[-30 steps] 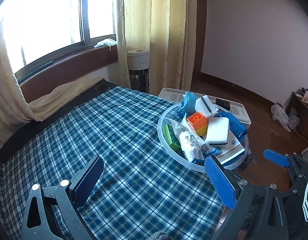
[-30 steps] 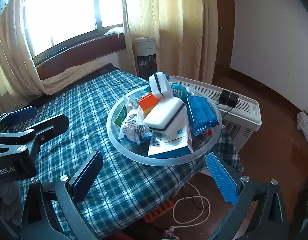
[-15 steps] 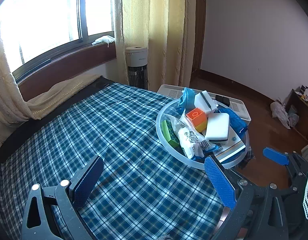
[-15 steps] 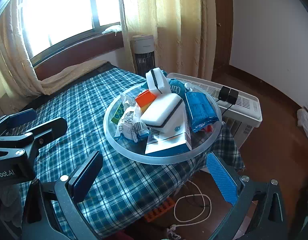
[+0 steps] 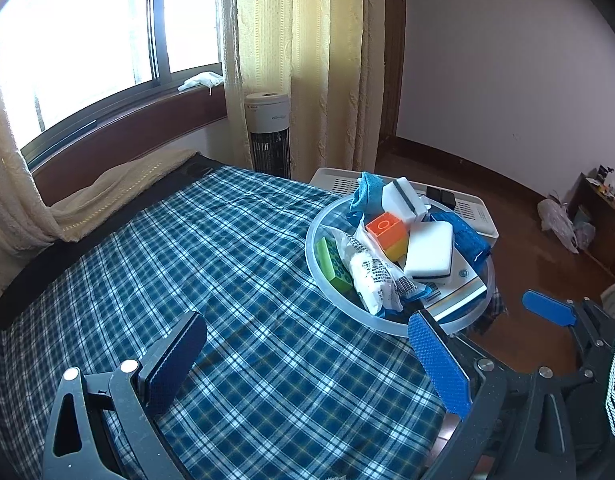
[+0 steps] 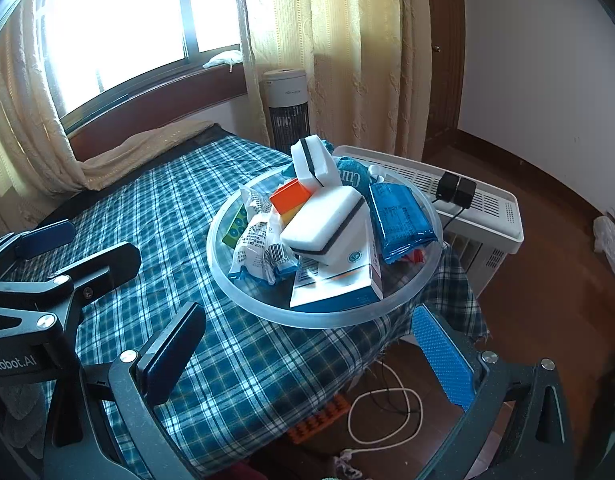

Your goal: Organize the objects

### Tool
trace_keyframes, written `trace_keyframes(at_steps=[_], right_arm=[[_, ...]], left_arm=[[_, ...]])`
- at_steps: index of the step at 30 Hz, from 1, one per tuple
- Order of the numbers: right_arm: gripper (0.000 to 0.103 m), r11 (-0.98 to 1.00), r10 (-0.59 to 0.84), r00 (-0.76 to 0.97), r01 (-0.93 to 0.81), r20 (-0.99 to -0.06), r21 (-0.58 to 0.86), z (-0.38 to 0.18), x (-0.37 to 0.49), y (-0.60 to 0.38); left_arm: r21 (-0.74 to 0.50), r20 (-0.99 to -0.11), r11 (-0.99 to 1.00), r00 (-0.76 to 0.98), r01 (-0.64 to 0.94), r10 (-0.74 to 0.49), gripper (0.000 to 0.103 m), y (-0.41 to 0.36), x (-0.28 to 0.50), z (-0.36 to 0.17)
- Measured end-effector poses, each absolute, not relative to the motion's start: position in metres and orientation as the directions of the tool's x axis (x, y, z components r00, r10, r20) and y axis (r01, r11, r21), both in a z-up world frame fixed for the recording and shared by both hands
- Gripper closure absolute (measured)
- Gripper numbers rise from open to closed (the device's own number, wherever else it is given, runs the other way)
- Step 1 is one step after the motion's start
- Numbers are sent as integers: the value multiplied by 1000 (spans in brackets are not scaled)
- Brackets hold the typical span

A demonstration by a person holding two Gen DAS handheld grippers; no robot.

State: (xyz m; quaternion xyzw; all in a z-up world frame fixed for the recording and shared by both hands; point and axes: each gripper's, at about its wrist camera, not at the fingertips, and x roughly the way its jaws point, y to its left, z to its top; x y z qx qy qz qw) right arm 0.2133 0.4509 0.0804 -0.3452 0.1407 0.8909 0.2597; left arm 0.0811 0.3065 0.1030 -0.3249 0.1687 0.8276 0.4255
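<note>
A clear round tray (image 5: 391,326) (image 6: 307,318) sits at the table's right corner on a blue plaid cloth (image 5: 227,280). It is piled with white sponges (image 5: 429,250) (image 6: 321,220), an orange and yellow block (image 5: 387,230), a green block (image 5: 333,264), white packets (image 5: 371,280), blue packs (image 6: 399,216) and a white and blue box (image 6: 339,288). My left gripper (image 5: 307,364) hovers open over the cloth, short of the tray. My right gripper (image 6: 307,360) hangs open in front of the tray, at the table's edge. Both hold nothing.
A white slatted appliance (image 6: 487,208) with a black plug (image 6: 455,192) stands right behind the tray. A tower fan (image 5: 269,132) and curtains (image 5: 307,60) are at the back. A white cable (image 6: 387,412) and an orange piece (image 6: 319,424) lie on the wooden floor.
Both grippers have drawn back and risen slightly, so the tray sits a little farther off in each view. Nothing was grasped or released.
</note>
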Motion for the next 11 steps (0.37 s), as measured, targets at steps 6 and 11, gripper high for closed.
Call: trace_keyframes(at_steps=[6,11], right_arm=[[0,-825,365,-627,-560,-689,72,80,213,451],[0,-824,364,-626,-562,-689,75,80,214,450]], left_arm=[[10,-680,-576,-428,-817,596,0,306,83,102],[12,-683,-575,-427,-818,593,0,305,82,101]])
